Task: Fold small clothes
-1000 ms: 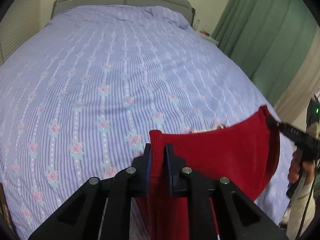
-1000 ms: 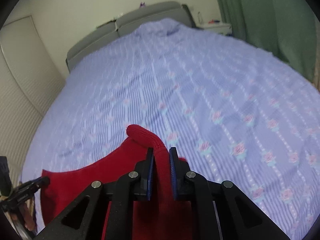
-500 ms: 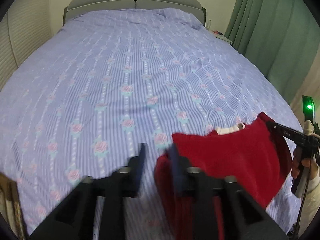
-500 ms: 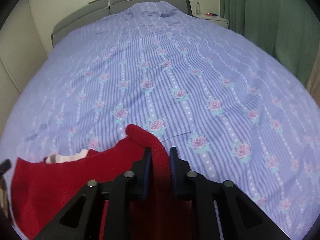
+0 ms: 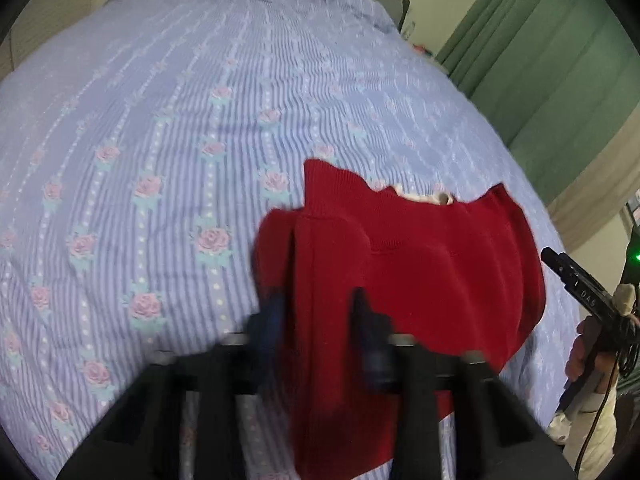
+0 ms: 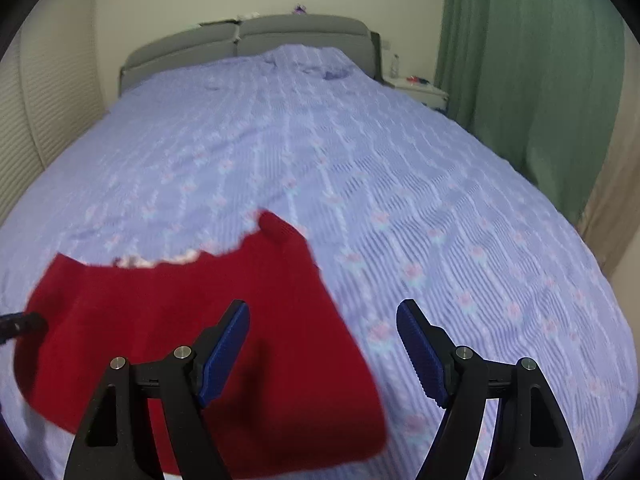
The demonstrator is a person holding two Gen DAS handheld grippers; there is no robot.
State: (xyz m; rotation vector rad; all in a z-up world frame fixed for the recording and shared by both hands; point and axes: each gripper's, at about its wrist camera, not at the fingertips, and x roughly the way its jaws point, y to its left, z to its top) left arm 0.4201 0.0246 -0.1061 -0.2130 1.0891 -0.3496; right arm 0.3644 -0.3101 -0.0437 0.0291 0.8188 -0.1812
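lilac bedsheet (image 6: 360, 152), finely ribbed with thin stripes and columns of small pink roses, covered the whole bed, running back to a padded grey headboard (image 6: 248, 40). green curtains (image 6: 528, 80) hung in soft vertical folds on the right, beside a pale wall.

and the red knit garment (image 6: 192, 320) lay on the near part of the sheet, a thick, close-knit piece with a ribbed band at one corner and a sliver of cream lining (image 5: 424, 198) peeking at its top edge. its edges curved and bunched rather than lying square.

the right claw (image 6: 324, 344) stood spread wide, jaws just opened, ridged blue pads (image 6: 224, 348) apart over the garment's right edge and pressing on nothing.

the left claw (image 5: 316, 320) came through blurred; its jaws had just been closing, with a fold of the red knit between the dark fingers (image 5: 368, 332). whether the pads actually pinched that fold, i could not tell from the smear.

a hand (image 5: 588, 348) showed at the far right of the left view, holding the other tool's black handle.
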